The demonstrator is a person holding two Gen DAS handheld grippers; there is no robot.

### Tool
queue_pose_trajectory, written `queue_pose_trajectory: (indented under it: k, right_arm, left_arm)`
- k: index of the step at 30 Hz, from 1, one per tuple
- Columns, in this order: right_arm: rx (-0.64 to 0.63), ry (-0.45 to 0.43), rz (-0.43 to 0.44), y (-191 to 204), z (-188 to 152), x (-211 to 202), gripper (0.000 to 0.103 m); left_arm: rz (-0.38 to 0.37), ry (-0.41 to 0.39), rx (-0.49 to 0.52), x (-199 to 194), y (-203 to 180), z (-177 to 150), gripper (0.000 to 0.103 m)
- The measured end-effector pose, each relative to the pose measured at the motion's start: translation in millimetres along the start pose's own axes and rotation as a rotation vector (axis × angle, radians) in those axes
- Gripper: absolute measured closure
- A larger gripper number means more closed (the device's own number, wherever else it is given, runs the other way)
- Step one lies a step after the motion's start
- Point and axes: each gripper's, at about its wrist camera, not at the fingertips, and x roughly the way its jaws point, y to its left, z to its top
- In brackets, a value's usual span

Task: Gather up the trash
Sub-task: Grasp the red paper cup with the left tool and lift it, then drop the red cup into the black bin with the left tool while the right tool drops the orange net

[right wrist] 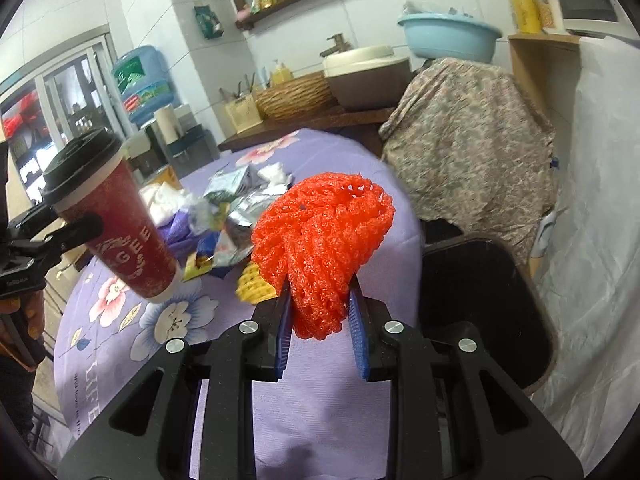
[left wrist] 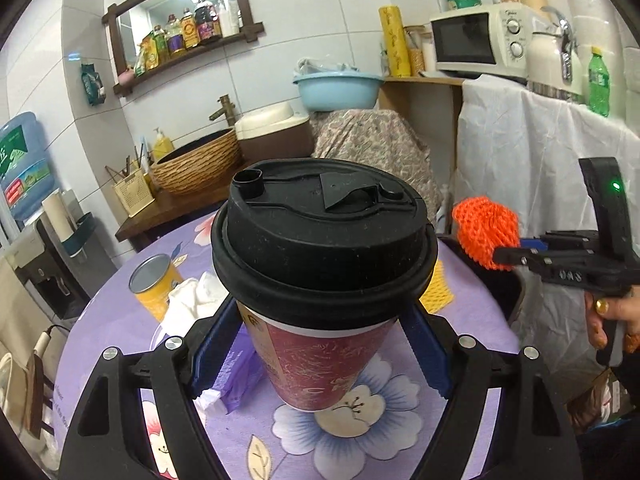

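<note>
Red paper cup [left wrist: 320,356] clamped in left gripper [left wrist: 320,344] | orange foam net [right wrist: 320,248] pinched in right gripper [right wrist: 320,320] beside black bin [right wrist: 484,304] | neither binned; wrappers [right wrist: 232,208], can [left wrist: 154,284] remain on table [right wrist: 320,400]

At the centre of the frame, the right gripper [right wrist: 320,316] has its blue pads clamped on the lower end of an orange foam net [right wrist: 322,240], held above the purple flowered tablecloth [right wrist: 320,400]. At the left edge, the left gripper [right wrist: 82,230] grips a tilted red paper cup [right wrist: 124,232] with a black lid, lifted off the cloth. Wrappers and tissues [right wrist: 224,204] lie heaped behind. A black bin [right wrist: 484,304] stands open at the right.
</note>
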Motion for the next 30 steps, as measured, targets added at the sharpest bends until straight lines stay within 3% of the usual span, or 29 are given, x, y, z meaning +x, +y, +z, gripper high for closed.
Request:
queue_pose_trajectory:
  k: [6,14,21,23,25,30]
  right_arm:
    - [0.073,0.006,-0.144,-60,12,0,0.077]
    - [0.158,0.243,-0.268,-138,-34,78,0.077]
    - [0.239,0.394,-0.298,-175,-79,145,0.076]
    - [0.264,0.413,-0.297,-182,-86,154,0.063]
    - [0.288,0.404,-0.325,-188,-92,154,0.033]
    - [0.266,0.349,-0.345,-182,-97,125,0.029]
  left_arm:
    - [-0.101,-0.06,-0.024,-12,-17,19,0.025]
    - [-0.224,-0.122,-0.014,2,-67,55,0.025]
    - [-0.323,-0.079,-0.038,46,-119,69,0.025]
    - [-0.346,-0.066,-0.029,58,-137,69,0.025]
    - [-0.364,-0.046,-0.011,71,-154,69,0.025]
    - [-0.368,0.007,-0.005,105,-184,65,0.025]
